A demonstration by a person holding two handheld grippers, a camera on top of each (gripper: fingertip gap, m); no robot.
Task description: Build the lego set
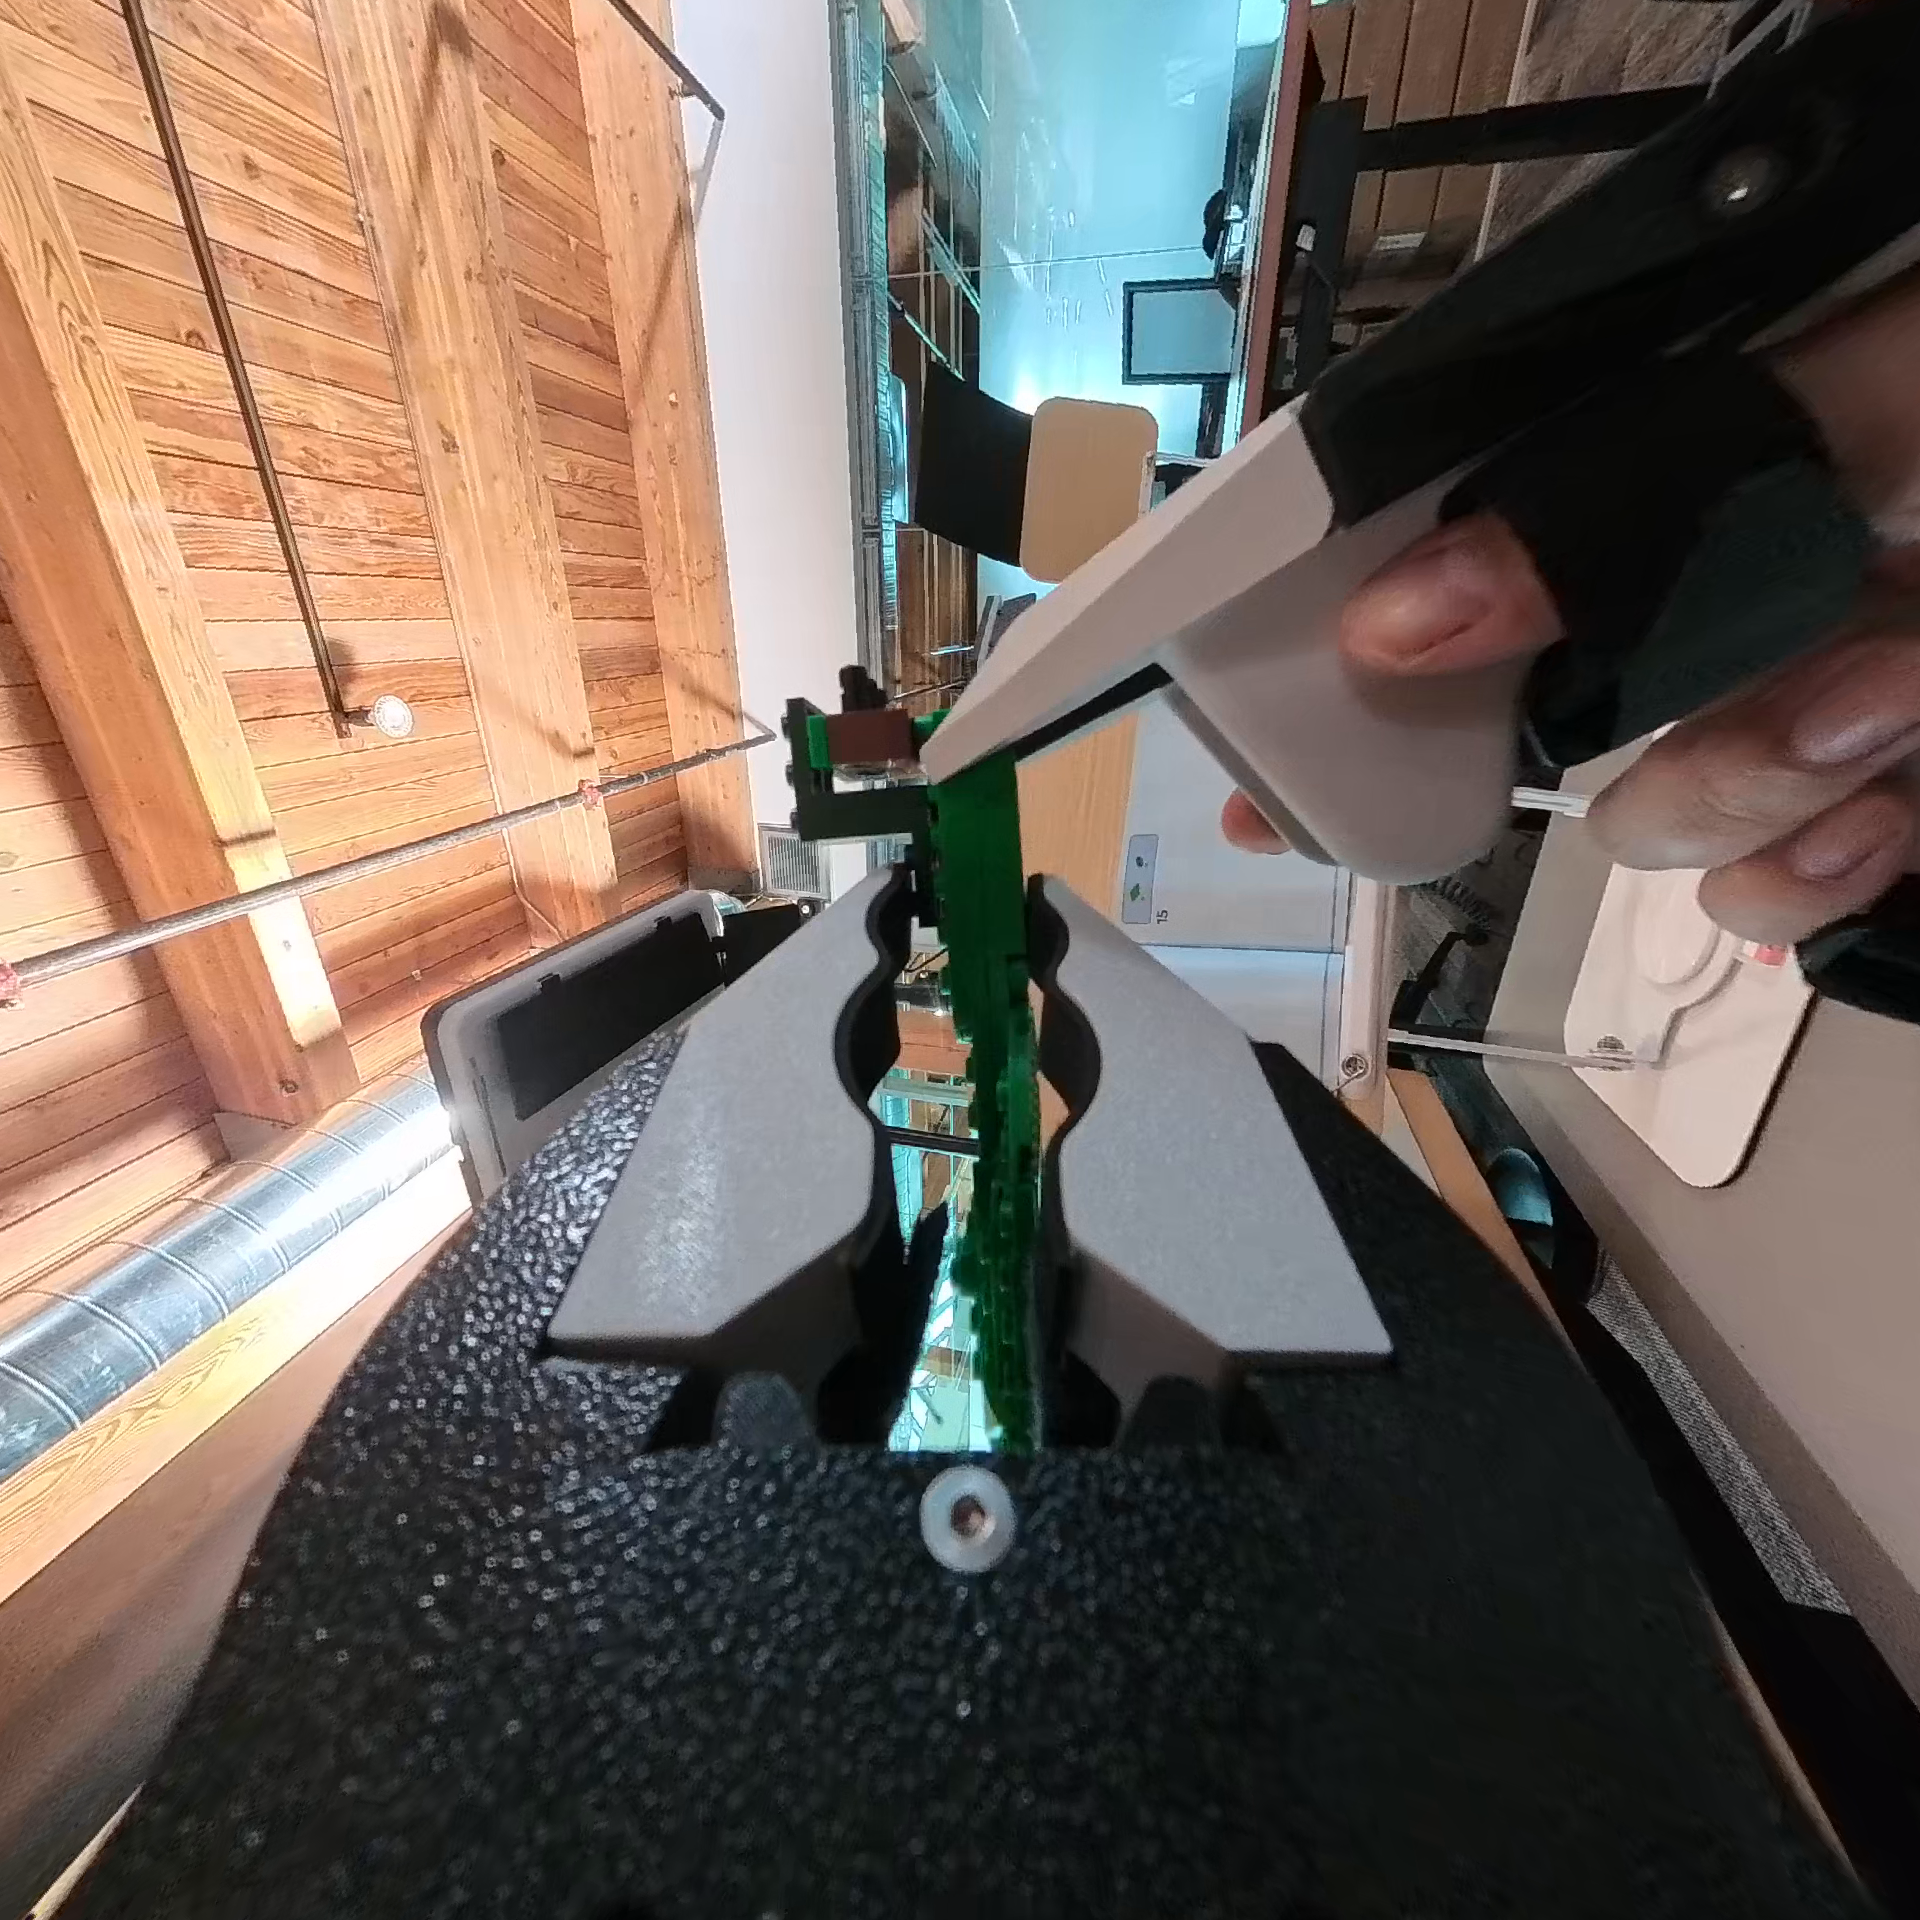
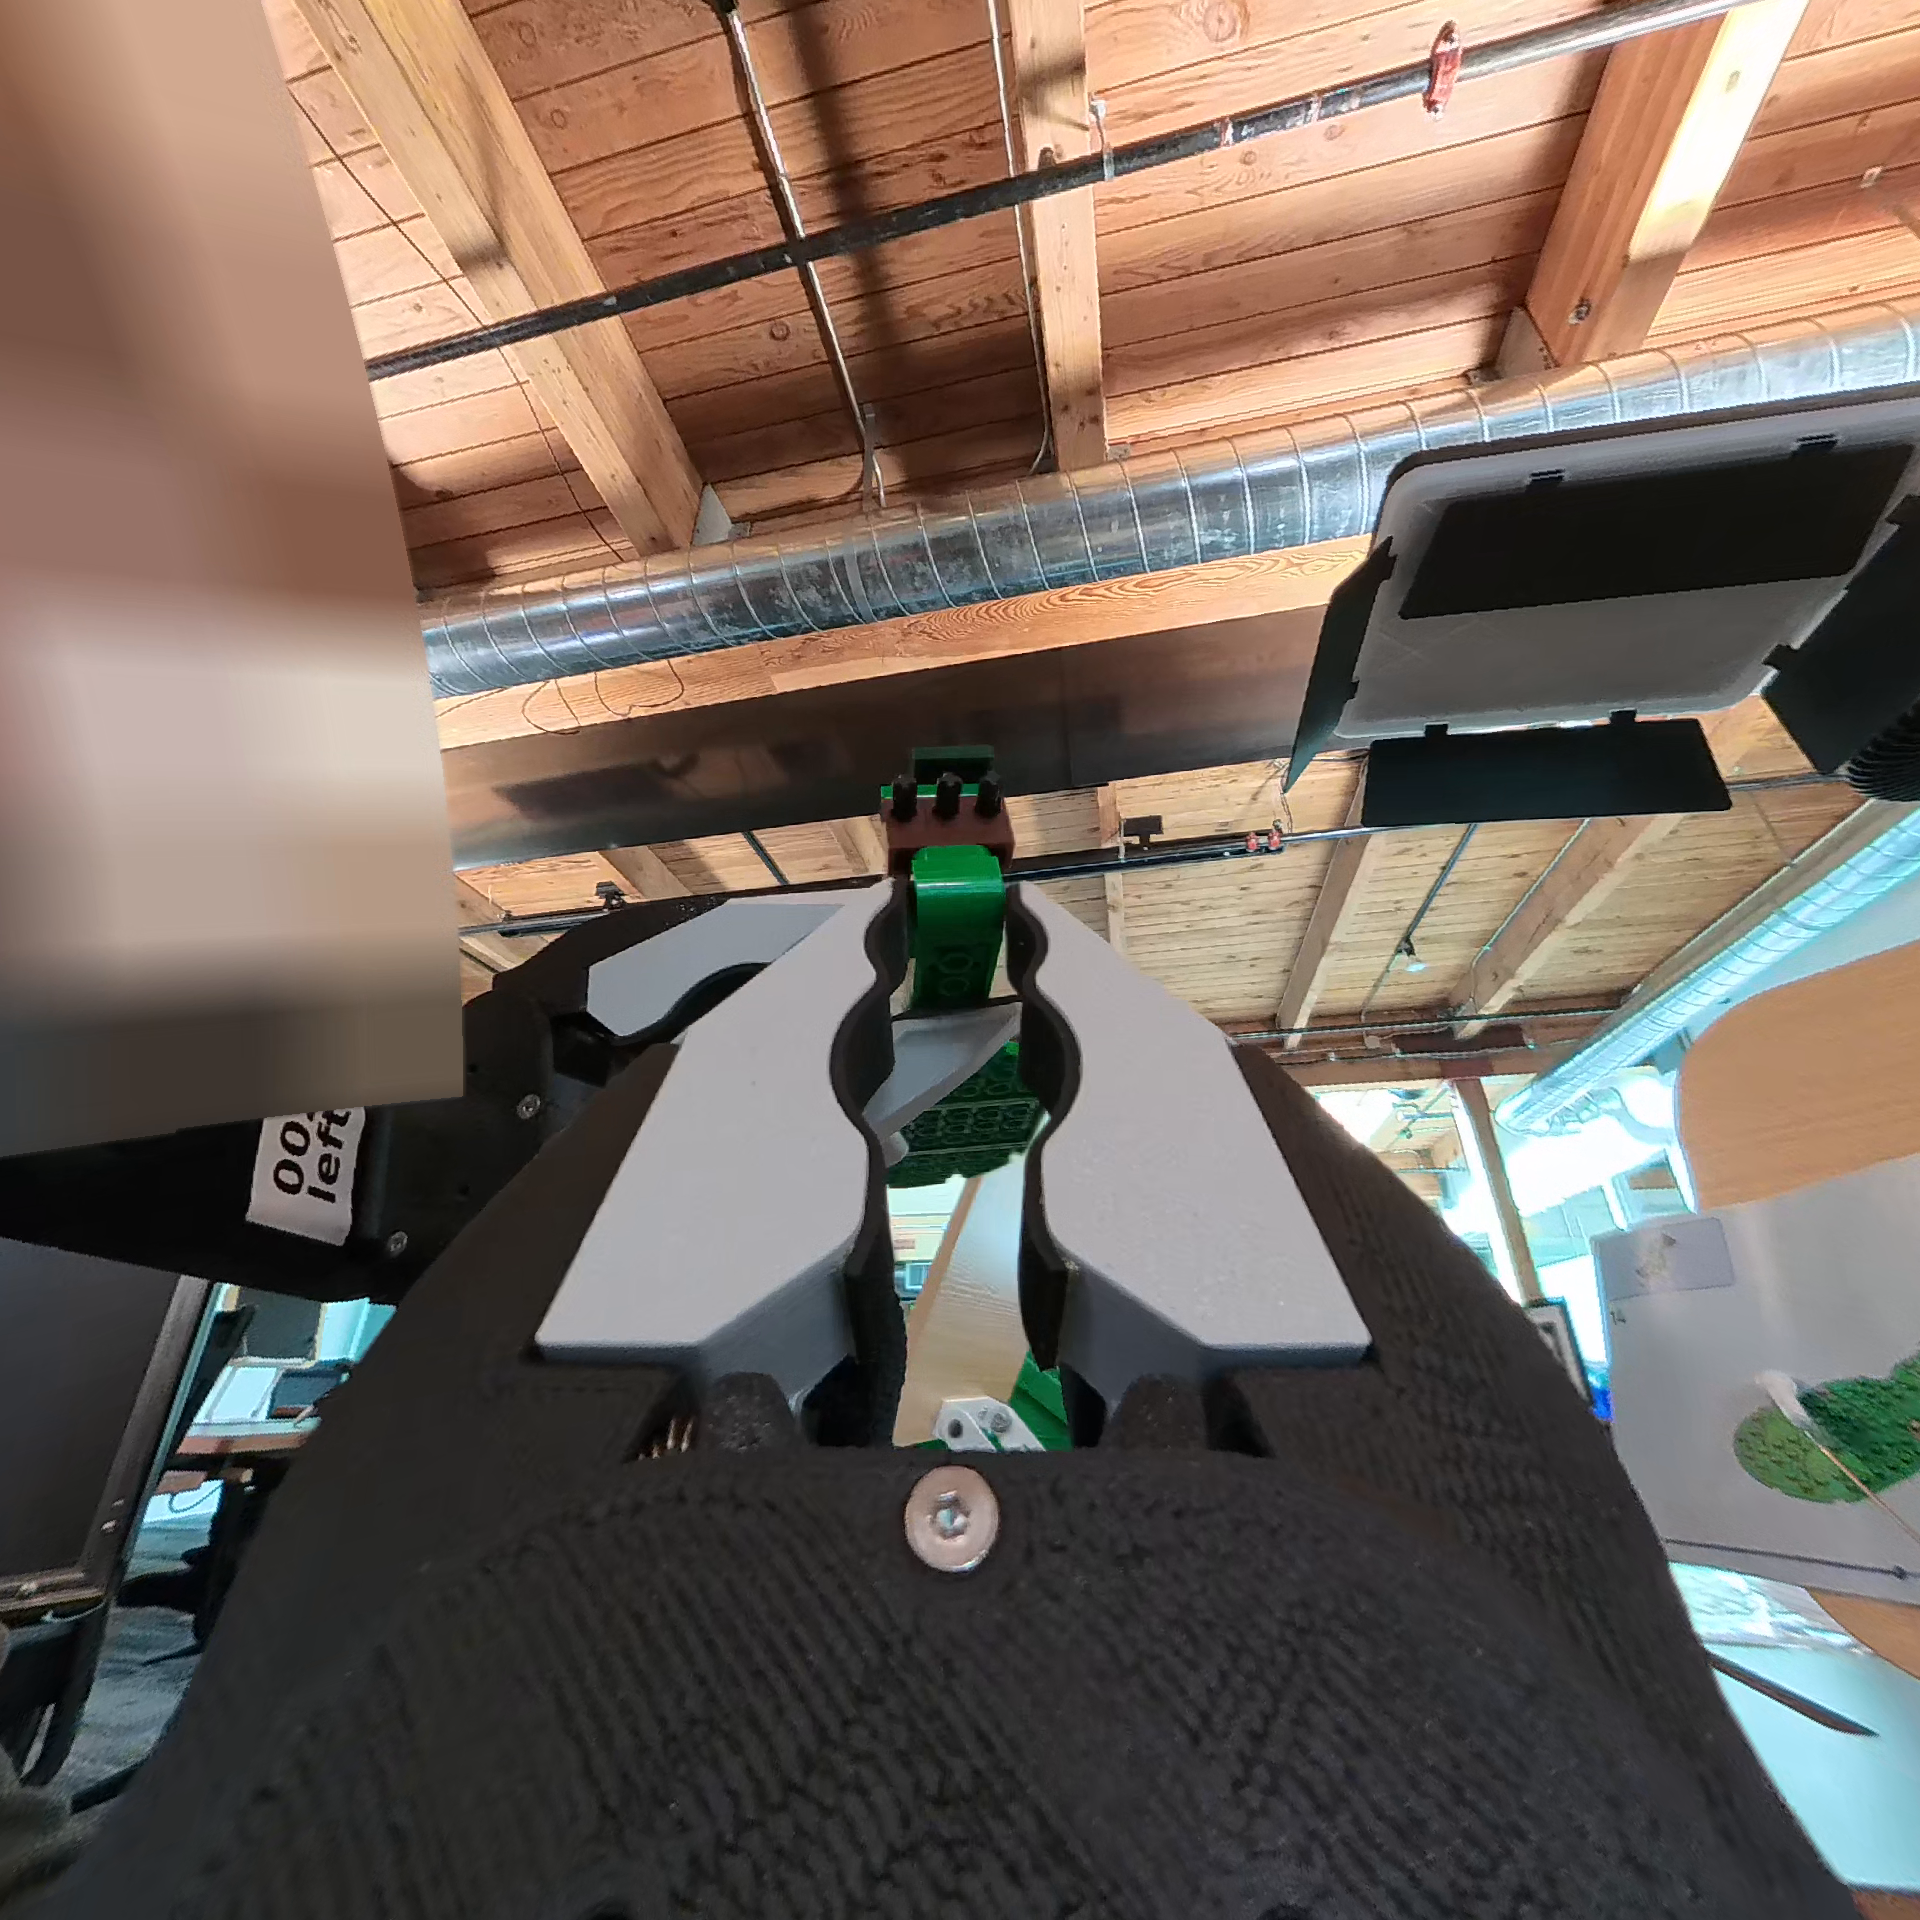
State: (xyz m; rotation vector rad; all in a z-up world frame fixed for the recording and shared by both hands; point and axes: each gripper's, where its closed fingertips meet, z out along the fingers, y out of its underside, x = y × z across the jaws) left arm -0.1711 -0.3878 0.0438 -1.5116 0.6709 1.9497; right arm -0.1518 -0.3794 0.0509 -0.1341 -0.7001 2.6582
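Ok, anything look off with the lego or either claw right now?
Nothing stands out. The left claw grips the green lego build edge-on; the right claw pinches its green top piece under the brown brick.

Both wrist cameras sit close behind their fingers, tilted up at the timber ceiling (image 2: 1195, 312); both share the green lego build (image 1: 982, 935) at twelve o'clock.

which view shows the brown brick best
The right wrist view: the brown brick faces the camera, its three dark studs clear, just past the right claw. The left wrist view shows it side-on and small, partly behind that claw's tip.
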